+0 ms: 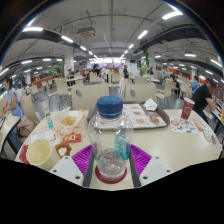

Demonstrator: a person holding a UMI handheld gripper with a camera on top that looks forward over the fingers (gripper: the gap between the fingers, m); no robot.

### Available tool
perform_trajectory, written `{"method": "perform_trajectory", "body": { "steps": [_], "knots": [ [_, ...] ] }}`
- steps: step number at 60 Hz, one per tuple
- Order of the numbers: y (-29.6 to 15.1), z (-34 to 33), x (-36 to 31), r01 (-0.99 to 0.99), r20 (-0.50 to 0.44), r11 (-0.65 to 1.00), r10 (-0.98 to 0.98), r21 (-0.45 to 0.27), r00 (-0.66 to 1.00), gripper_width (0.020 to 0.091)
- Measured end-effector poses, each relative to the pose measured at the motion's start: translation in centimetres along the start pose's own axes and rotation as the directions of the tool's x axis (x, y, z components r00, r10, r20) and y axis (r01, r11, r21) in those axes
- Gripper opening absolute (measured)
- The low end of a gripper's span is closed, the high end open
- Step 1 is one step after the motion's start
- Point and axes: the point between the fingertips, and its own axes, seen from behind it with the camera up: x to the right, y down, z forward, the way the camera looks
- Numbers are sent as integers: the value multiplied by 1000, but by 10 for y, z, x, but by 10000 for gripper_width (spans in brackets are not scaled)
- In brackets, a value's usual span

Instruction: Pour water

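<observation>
A clear plastic water bottle [110, 135] with a blue cap and a blue label stands upright between my fingers. My gripper [111, 168] is shut on its lower part, and the purple pads [84, 157] press against both sides. The bottle's base sits within a red ring [111, 178]; I cannot tell whether that is a coaster or a cup's rim. A cream-coloured cup [40, 152] stands to the left of the fingers on a red tray [24, 152].
The white table [175, 145] carries a tray [143, 117] of food containers beyond the bottle and a red cup [187, 108] to the right. The left tray holds food dishes [68, 122]. People sit at the left [10, 100] and the right [205, 95]. More tables fill the hall behind.
</observation>
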Motion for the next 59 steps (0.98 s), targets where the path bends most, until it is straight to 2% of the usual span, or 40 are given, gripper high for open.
{"method": "perform_trajectory", "body": {
  "steps": [2,5,6,9,14,20,36,46,59],
  "knots": [
    [6,-2,1,-7,-2,999,7,-41,1000,637],
    [16,-8,2,-16,-12,995,15,-97,1000,827],
    [18,-11,4,-18,-20,994,16,-112,1000,859],
    [22,-25,10,-24,-58,989,16,-148,998,827],
    [18,-59,13,-45,-86,983,30,-179,996,851],
    [16,-105,7,-37,-91,974,17,-224,996,844],
    [0,-197,-19,21,-74,968,-41,-250,996,847],
    [-4,-218,-29,43,-69,970,-61,-241,996,851],
    [7,-227,-35,57,-43,963,-71,-263,997,851]
  ]
}}
